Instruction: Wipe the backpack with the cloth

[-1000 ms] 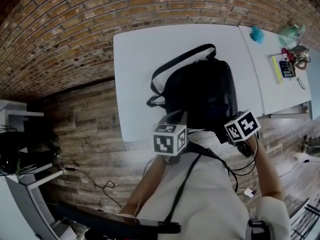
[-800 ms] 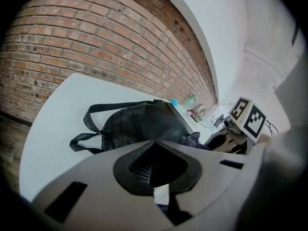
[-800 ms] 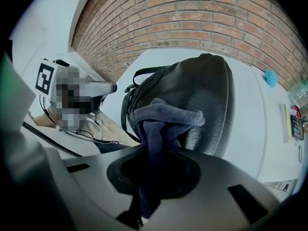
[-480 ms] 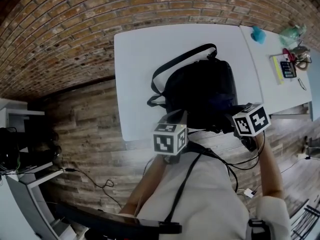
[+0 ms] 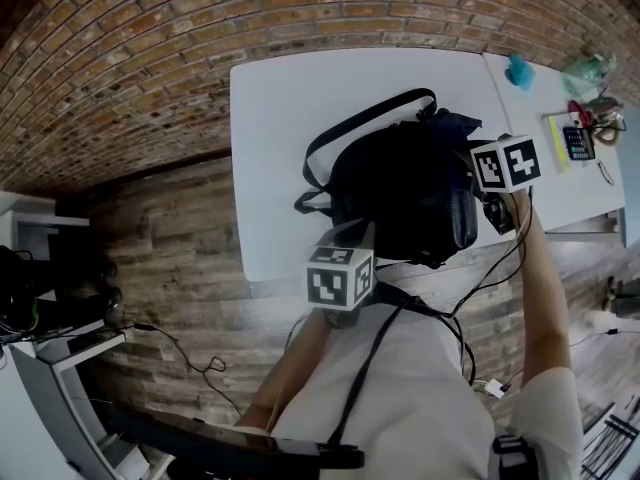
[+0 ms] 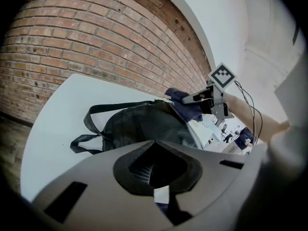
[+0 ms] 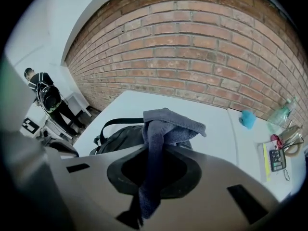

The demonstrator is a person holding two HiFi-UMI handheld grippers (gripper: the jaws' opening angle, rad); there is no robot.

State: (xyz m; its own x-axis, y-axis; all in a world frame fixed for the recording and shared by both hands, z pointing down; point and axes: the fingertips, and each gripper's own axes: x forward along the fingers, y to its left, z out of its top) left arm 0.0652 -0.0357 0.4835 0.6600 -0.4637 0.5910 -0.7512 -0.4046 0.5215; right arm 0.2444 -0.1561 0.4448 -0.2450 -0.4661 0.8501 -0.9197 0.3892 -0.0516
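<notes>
The right tongs point(image 7: 137, 214) are clamped on the dark blue cloth point(image 7: 161, 138), which drapes onto the upper right part of the black backpack point(image 5: 395, 183) in the head view. The left tongs point(image 6: 161, 196) are drawn together and empty, at the backpack's lower edge. The backpack lies on the white counter point(image 5: 280, 118).

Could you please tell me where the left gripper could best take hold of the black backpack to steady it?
Probably the strap loop on the left side of the black fabric backpack, approached from the left over the white table: it stands clear of the bulging body and looks thin enough to pinch.
</notes>
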